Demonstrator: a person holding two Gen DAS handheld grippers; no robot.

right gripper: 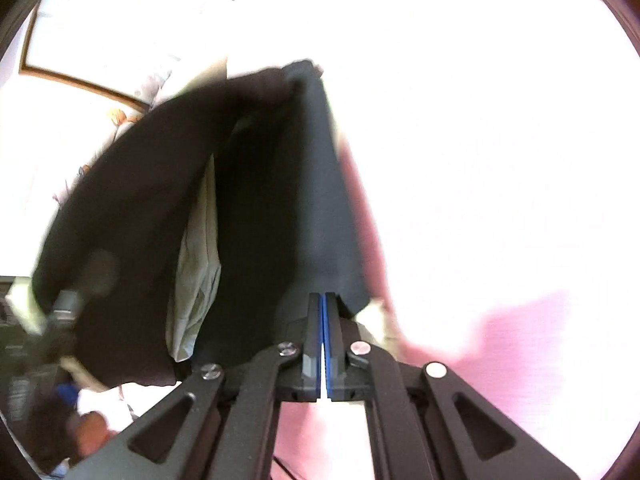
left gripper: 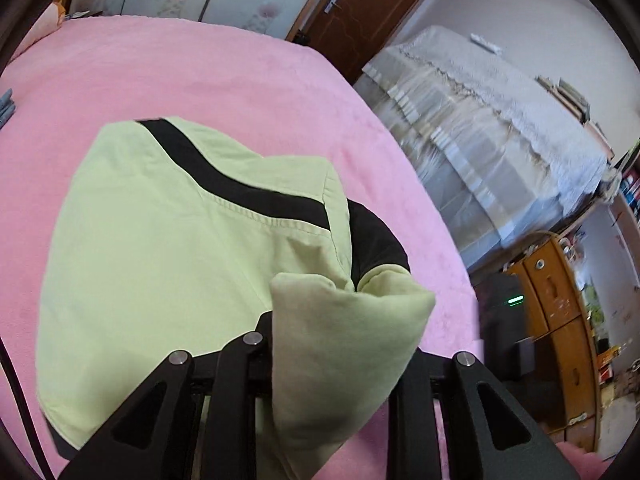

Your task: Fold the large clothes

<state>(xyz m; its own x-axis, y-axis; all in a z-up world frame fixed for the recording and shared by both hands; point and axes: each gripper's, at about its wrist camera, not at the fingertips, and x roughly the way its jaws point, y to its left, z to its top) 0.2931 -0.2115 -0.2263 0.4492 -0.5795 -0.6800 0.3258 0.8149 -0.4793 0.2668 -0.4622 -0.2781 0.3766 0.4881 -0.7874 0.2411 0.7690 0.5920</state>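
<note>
Lower centre of left view: left claw point(left gripper: 340, 360) clenched on garment point(left gripper: 168, 248) cuff, lifting it over the bed point(left gripper: 240, 72) for folding | right claw point(right gripper: 323, 340) pinching black hem, spreading cloth.

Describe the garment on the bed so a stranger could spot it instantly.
Find the pink bed cover filling the left wrist view. On it lies the garment, pale yellow-green, one corner lifted in the left gripper. A curved black stripe across it sets it apart from the plain pink around it.
</note>
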